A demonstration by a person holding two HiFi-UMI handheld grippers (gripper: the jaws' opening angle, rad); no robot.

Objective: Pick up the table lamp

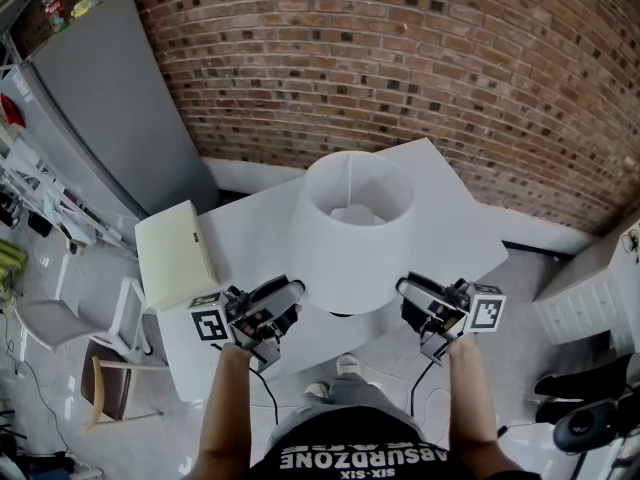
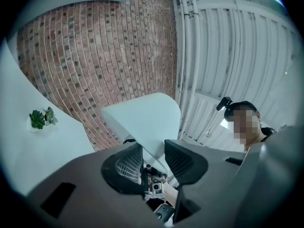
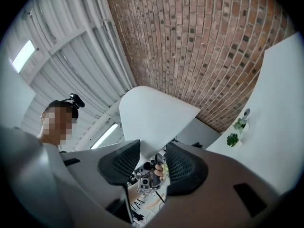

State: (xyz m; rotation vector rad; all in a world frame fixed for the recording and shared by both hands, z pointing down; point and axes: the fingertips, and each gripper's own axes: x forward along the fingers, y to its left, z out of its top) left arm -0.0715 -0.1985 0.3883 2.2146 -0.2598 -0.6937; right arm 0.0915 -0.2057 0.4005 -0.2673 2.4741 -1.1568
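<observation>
A white table lamp with a wide drum shade (image 1: pixel 355 238) sits over the middle of the white rectangular table (image 1: pixel 455 218), toward its near edge. A dark bit of its base peeks out below the shade; whether it touches the tabletop cannot be told.

The left gripper (image 1: pixel 295 293) is at the lower rim of the shade on its left side, the right gripper (image 1: pixel 405 288) at the same rim on the right. In the left gripper view the thin white shade wall (image 2: pixel 142 118) runs down between the two dark ribbed pads (image 2: pixel 128 167), which are clamped on it. The right gripper view shows the same (shade wall (image 3: pixel 154 115) pinched between the pads (image 3: pixel 124 163)).

A cream rectangular box (image 1: pixel 175 253) lies at the table's left edge, and a red brick wall (image 1: pixel 400 58) rises behind the far edge.
</observation>
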